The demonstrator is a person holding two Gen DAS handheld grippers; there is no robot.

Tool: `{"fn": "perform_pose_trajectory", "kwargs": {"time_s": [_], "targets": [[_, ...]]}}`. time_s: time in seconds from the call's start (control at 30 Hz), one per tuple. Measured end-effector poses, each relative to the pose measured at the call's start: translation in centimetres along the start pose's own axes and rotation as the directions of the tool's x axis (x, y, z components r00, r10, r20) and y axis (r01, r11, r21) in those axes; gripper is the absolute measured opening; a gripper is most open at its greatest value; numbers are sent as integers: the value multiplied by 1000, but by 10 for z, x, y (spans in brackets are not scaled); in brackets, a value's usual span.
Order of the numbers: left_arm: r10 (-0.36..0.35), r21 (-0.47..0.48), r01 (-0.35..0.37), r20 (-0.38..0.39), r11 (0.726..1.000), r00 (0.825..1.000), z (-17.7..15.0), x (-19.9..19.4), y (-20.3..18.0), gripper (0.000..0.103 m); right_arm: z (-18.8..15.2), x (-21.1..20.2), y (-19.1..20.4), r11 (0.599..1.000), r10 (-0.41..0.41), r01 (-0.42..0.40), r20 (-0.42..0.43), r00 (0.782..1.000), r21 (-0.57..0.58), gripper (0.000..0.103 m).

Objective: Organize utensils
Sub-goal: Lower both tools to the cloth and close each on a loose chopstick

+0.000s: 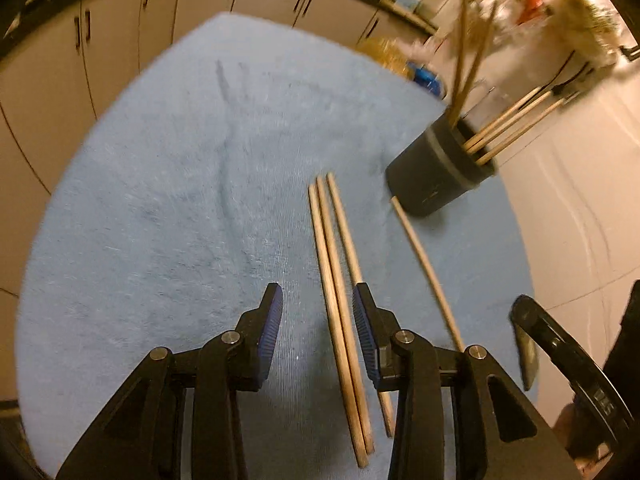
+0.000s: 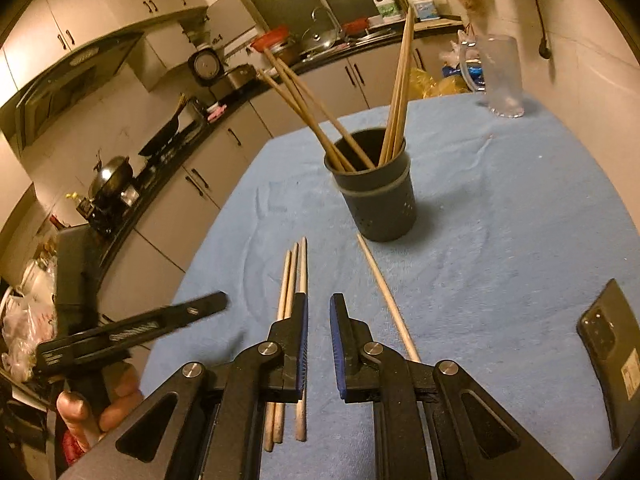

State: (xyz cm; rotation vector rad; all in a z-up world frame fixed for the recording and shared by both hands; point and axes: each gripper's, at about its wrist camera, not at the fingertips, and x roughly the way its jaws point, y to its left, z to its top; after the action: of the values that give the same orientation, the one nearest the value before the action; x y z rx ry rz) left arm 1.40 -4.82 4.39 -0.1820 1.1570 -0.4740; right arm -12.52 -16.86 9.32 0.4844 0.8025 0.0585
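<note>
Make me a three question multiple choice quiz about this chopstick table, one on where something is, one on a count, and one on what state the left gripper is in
1. Where is the lone chopstick lying?
A. inside the holder
B. on the blue towel, between the group of three and the holder
C. on the phone

2. How many chopsticks lie loose on the blue towel?
A. two
B. four
C. six

3. What state is the left gripper in?
A. open, fingers apart over two chopsticks
B. clamped on the holder
C. shut on a glass

Answers: 1 B, it lies flat, one end near the dark holder. 2 B, group of three plus the single. 3 A, two sticks run between its spread fingers.
</note>
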Motion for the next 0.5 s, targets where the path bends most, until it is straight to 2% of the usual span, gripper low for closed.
{"fn": "perform_pose_trajectory", "kwargs": {"time_s": [0.07,0.13,0.23,0.5], "targets": [[38,-10,-38,-22,999,999,4,15,-1,24,-1,7,-5,1000,8,-8,-17,1000,12,12],[56,-18,-57,-34,998,998,8,25,0,22,-2,12,-8,1000,9,-9,-23,1000,14,12],[69,-23,-71,-57,997,996,14,38,-4,21,-1,17,-14,1000,15,-14,-30,999,21,12],[126,16,-126,-47,992,991,27,46,-16,18,0,25,-20,999,21,-20,-43,999,29,12]]}}
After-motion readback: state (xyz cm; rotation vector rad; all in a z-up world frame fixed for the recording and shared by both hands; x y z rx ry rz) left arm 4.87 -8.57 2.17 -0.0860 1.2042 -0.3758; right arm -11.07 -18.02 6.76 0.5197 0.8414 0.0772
